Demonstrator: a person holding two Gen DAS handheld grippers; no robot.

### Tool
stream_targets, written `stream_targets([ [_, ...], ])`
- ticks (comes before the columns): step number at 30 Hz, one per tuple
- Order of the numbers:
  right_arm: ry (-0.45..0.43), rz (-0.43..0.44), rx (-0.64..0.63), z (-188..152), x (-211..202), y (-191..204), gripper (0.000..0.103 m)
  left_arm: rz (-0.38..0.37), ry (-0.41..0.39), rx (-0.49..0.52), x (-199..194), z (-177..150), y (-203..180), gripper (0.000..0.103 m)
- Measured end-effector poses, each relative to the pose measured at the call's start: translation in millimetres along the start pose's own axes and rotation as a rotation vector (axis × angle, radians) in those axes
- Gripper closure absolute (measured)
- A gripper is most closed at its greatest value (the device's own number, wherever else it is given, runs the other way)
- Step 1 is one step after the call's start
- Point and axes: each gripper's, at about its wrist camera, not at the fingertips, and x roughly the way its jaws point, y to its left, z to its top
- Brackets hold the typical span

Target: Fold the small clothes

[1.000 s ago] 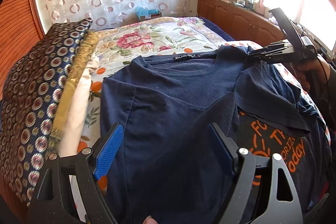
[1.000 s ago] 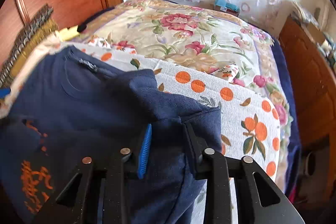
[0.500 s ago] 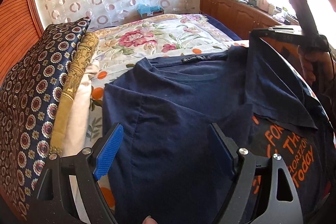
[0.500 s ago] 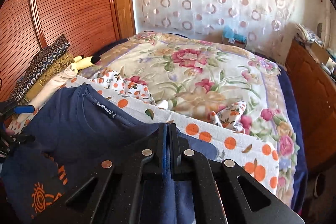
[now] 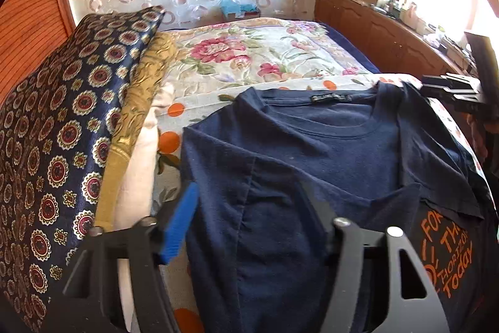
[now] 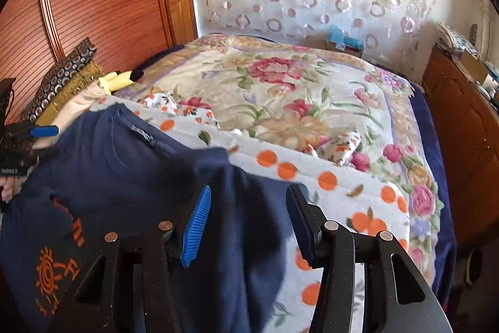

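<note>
A navy T-shirt with orange print lies on the bed, collar label toward the far side. Its sides are folded in over the middle. My left gripper hovers low over the shirt's left folded part, its jaws closing with fabric between them but the pads not pressing. My right gripper is opening over the shirt's right shoulder. Blurred navy cloth hangs loose between its blue pad and the other finger. The right gripper also shows at the shirt's far right corner.
A patterned navy pillow, a gold cushion and a cream one lie stacked left of the shirt. An orange-dotted sheet and a floral blanket cover the bed. A wooden cabinet runs along the right, a wardrobe on the left.
The right gripper closed on the shirt's shoulder, lifted it, then let it go and now stands open. The left gripper's jaws have narrowed and it has shifted toward the pillows.
</note>
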Motion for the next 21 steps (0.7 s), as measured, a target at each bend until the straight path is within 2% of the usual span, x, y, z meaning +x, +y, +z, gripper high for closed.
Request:
stream_targets([
  [2,0.020,-0.015,-0.001,-6.9,2.8,0.1,0.051,0.014,0.006,-0.017,3.9,-1.2,4.7,0.048],
  [9,0.052,-0.019,0.013,-12.3,5.3,4.7,0.051,0.081,0.042,-0.047,16.7,-7.3,12.9,0.049],
  [18,0.083,-0.008,0.045,-7.9,13.5,-5.7,0.051,0.064,0.036,-0.067,20.7,-8.1,15.6,0.049],
  [21,0.089,0.007,0.070,-7.5,17.4,-8.9,0.049,0.045,0.034,-0.082,20.0,-11.1,17.6,0.053],
])
